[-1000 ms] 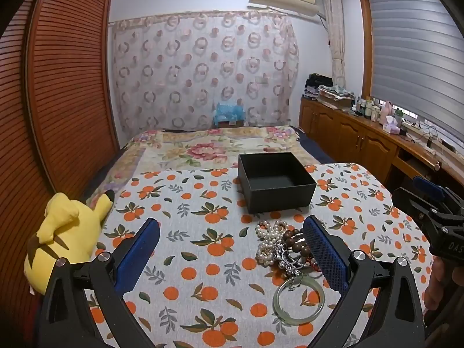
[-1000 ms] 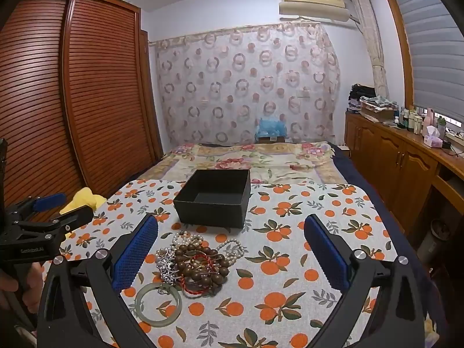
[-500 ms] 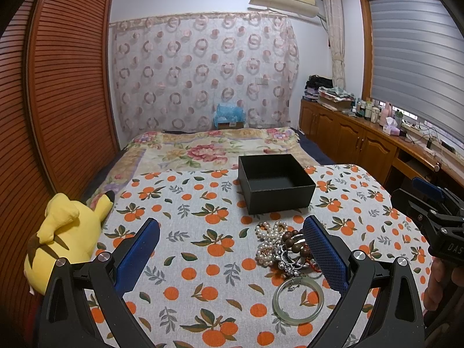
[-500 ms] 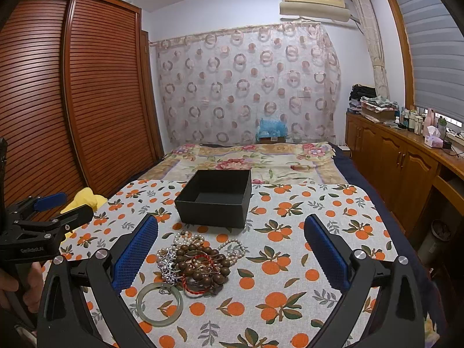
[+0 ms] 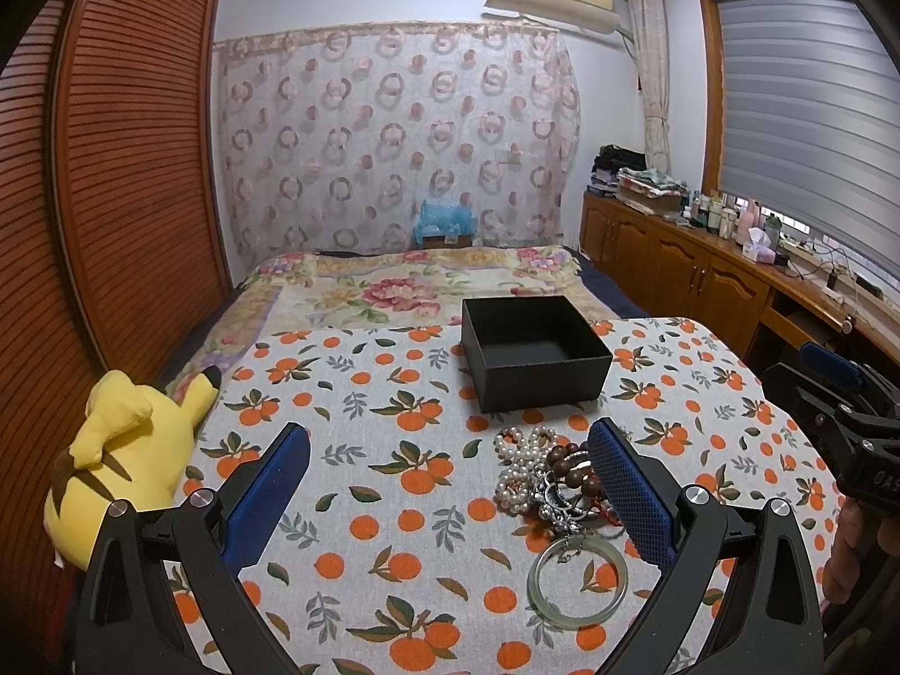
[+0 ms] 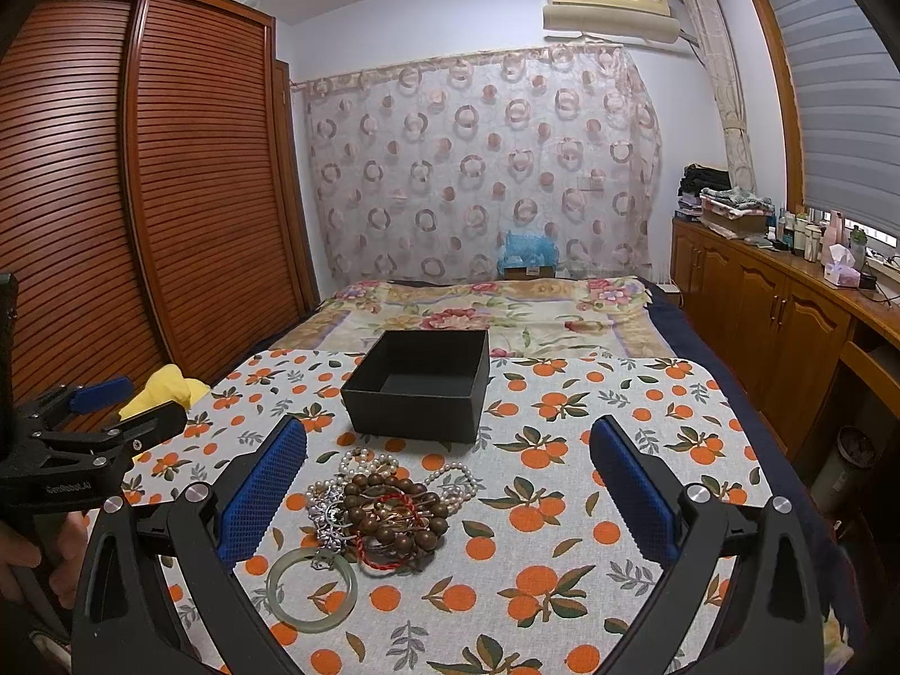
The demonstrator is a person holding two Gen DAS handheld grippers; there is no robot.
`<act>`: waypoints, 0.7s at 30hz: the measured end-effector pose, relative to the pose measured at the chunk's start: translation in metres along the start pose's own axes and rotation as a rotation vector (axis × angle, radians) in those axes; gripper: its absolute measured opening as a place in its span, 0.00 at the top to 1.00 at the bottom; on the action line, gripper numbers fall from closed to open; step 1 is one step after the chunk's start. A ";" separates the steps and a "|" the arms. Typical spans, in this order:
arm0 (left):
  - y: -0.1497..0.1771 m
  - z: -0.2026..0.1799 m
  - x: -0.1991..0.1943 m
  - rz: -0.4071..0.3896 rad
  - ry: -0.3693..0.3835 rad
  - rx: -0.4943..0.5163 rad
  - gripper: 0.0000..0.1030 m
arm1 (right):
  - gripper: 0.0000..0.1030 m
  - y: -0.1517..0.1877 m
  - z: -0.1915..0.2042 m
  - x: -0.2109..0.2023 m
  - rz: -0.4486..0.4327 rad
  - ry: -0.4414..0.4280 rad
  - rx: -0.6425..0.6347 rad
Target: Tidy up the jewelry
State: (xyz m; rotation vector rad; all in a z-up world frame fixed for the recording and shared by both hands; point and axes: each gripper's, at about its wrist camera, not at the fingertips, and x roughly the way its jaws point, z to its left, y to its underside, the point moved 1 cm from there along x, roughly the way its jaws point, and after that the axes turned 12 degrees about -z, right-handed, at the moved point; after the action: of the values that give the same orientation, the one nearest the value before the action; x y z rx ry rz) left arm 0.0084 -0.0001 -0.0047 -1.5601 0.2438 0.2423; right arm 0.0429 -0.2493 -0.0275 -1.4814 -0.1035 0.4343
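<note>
While both grippers, left gripper [image 5: 447, 498] and right gripper [image 6: 450, 484], wait spread wide, the jewelry pile [image 6: 382, 506] lies just before the empty black box [image 6: 419, 382], ready for sorting.

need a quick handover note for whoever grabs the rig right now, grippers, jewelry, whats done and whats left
Left hand-held gripper: open, holding nothing.
Right hand-held gripper: open, holding nothing.
The jewelry pile (pearl strand, brown bead bracelet, silver chain, red cord) lies tangled on the orange-print cloth, just in front of the black box. The jade bangle lies at the pile's near edge.
Done: nothing; the box looks empty.
Left: separate each piece and move it into the box.
</note>
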 end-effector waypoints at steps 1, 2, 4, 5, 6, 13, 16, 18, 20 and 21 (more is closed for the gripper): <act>0.000 0.000 0.000 0.001 0.001 0.000 0.07 | 0.02 0.000 0.000 0.000 -0.001 0.000 0.000; 0.000 -0.001 0.000 0.002 0.000 0.000 0.07 | 0.02 0.000 0.000 0.000 0.000 0.000 0.000; 0.000 0.000 0.000 0.001 0.001 -0.001 0.07 | 0.02 0.000 0.000 0.000 0.000 0.000 0.000; 0.000 0.000 0.000 0.001 0.001 -0.001 0.07 | 0.02 0.000 0.000 0.000 0.000 0.000 0.000; 0.000 0.000 0.000 0.002 0.000 -0.001 0.07 | 0.02 0.001 0.000 0.000 0.000 -0.001 0.000; 0.011 -0.006 0.006 0.009 0.001 -0.001 0.07 | 0.02 0.001 0.000 0.000 0.000 -0.001 0.000; 0.011 -0.006 0.006 0.009 0.000 -0.002 0.07 | 0.02 0.002 -0.001 0.001 0.000 -0.001 0.001; 0.012 -0.006 0.006 0.009 0.000 -0.001 0.07 | 0.02 0.002 -0.001 0.001 0.000 -0.001 0.001; 0.011 -0.006 0.006 0.009 0.001 -0.002 0.07 | 0.02 0.002 -0.001 0.001 0.000 -0.001 0.001; 0.011 -0.006 0.006 0.009 0.000 -0.002 0.07 | 0.02 0.002 0.000 0.001 0.000 -0.001 0.001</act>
State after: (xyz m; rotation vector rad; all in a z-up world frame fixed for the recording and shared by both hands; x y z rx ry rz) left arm 0.0107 -0.0059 -0.0172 -1.5614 0.2506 0.2493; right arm 0.0433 -0.2494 -0.0294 -1.4802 -0.1041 0.4353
